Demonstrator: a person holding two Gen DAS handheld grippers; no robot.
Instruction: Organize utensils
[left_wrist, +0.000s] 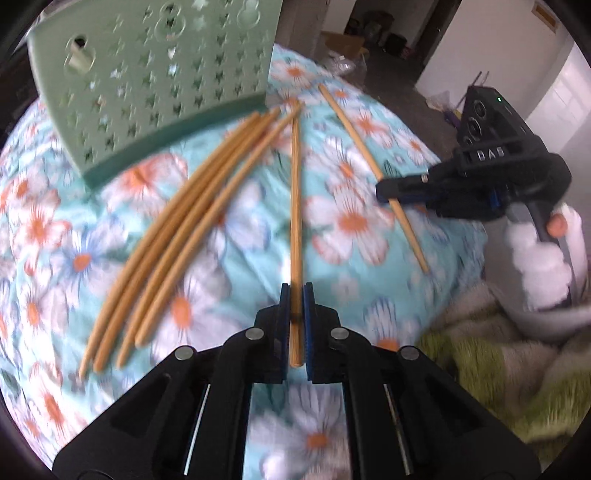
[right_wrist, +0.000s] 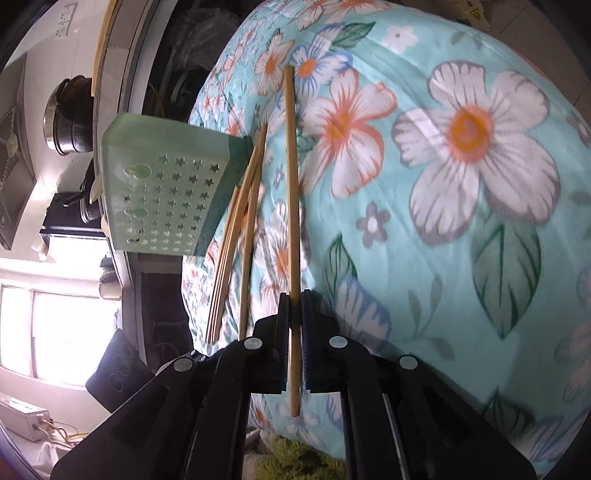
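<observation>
Blur softens most of the left wrist view, and the floral cloth (left_wrist: 229, 236) hides whatever it covers, so the surface beneath cannot be told. The left gripper (left_wrist: 295, 295) has its fingers narrow, clamped on one chopstick (left_wrist: 295, 206) that runs straight away from the camera. Four more chopsticks (left_wrist: 177, 229) lie in a loose bundle to its left on the cloth, their far tips near the edge of a green perforated holder (left_wrist: 147, 74), which is tilted and cut off by the frame's top. To the right the right gripper (left_wrist: 384, 194) shows from the side, its fingers closed on another chopstick (left_wrist: 354, 129); a hand (left_wrist: 554, 225) in a fluffy white sleeve grips its handle. A green-and-grey blanket (left_wrist: 498, 350) fills the lower right.

The right wrist view is turned sideways and sharper. Here the right gripper (right_wrist: 295, 295) is seen from behind, fingers narrow around its chopstick (right_wrist: 291, 184), which sticks out past the fingers toward the camera. The bundle (right_wrist: 229, 258) lies left of it, just beside the holder (right_wrist: 162, 192), whose star-shaped holes are plain only here. Only this view shows a dark pot (right_wrist: 68, 118), a bright window (right_wrist: 59, 325) and a white box with wires (right_wrist: 22, 417). The left gripper is barely visible.
</observation>
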